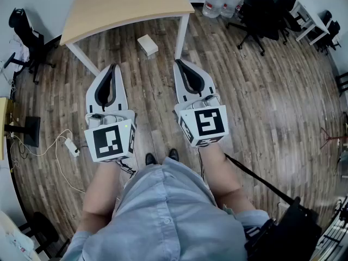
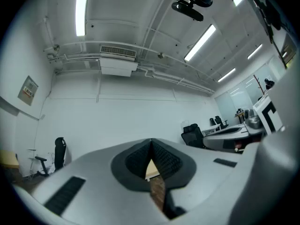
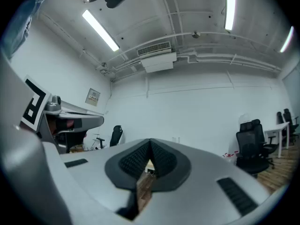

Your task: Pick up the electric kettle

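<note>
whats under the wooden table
On the wood floor by the table's near edge, between its white legs, lies a small white box. The tabletop itself covers whatever lies further beneath it.

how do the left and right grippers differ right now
The left gripper carries a blocky marker on its cube; the right gripper shows an S-like one. The right gripper sits higher in the head view than the left. Both are shut, empty, pointing towards the table.
</note>
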